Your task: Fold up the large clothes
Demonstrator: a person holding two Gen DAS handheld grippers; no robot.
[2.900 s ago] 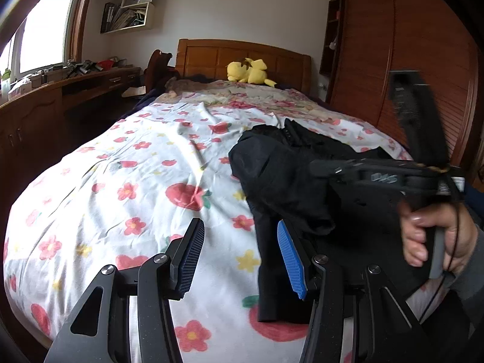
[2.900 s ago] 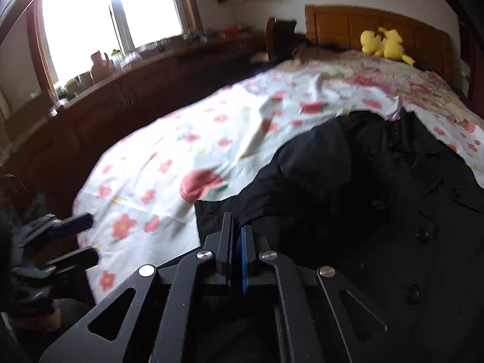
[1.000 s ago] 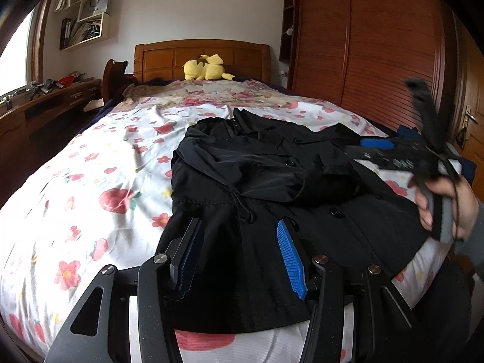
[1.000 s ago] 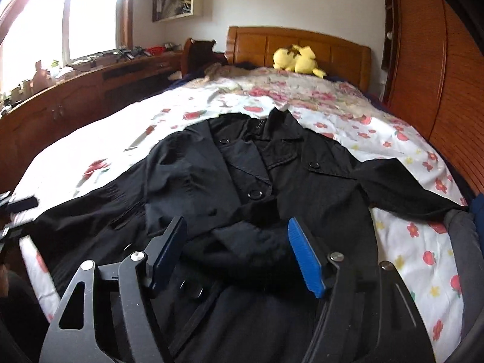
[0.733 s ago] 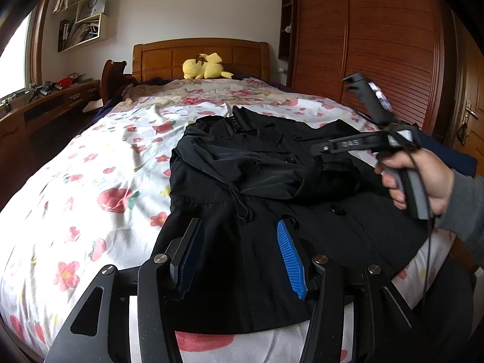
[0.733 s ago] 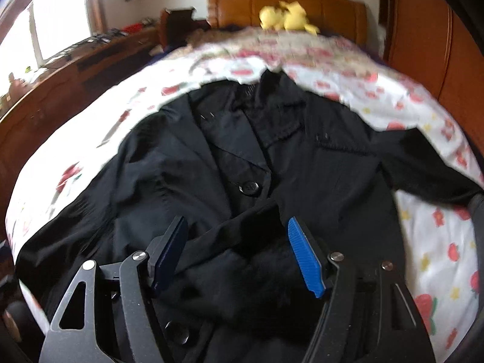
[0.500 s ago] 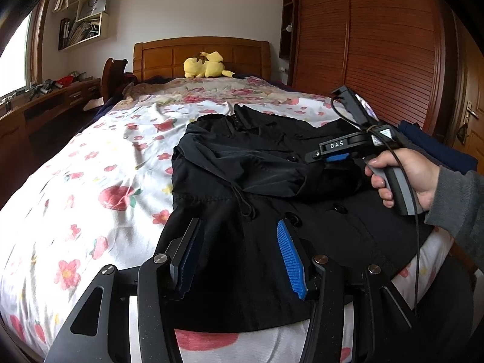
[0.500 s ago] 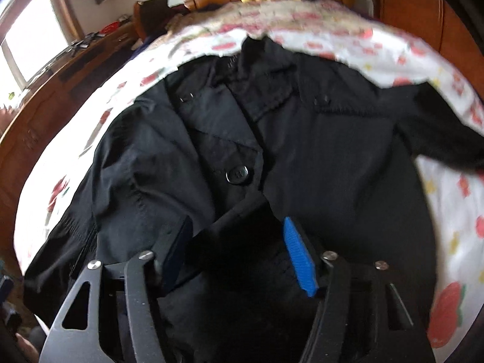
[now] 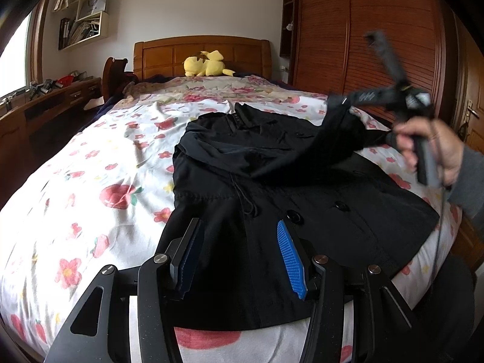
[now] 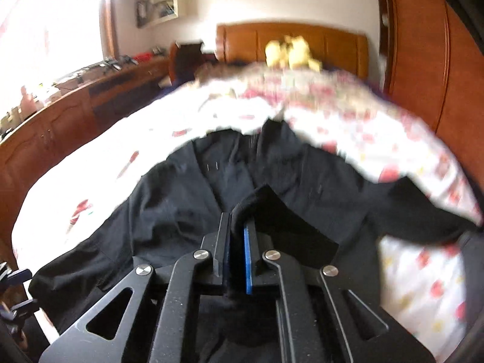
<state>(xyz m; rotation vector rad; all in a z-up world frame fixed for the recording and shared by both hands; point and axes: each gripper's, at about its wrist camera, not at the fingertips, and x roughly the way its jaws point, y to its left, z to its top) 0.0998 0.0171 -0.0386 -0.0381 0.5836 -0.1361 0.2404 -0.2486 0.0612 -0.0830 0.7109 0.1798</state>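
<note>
Coat, black, buttoned front, drawstring at the waist: lies spread face up on the flowered bedspread, collar toward the wooden headboard, hem at the near edge of the bed. Its bulk sits on the wardrobe side of the mattress.

Sleeve, black: lifted off the coat's chest, hanging in a slack fold from my right tongs.

Right tongs: clenched on the sleeve's cloth, blue pads nearly meeting with the fabric pinched between them; raised above the coat, seen blurred from the left camera, my right hand on the handle, grey cuff showing.

Left tongs: released, jaws standing partly apart with nothing between them, hovering over the coat's hem near the foot of the bed.

Yellow plush toy: on the pillow end, against the headboard, well apart from the coat.

Wardrobe, dark slatted wood: along one side of the bed. Desk with clutter: along the window side.
</note>
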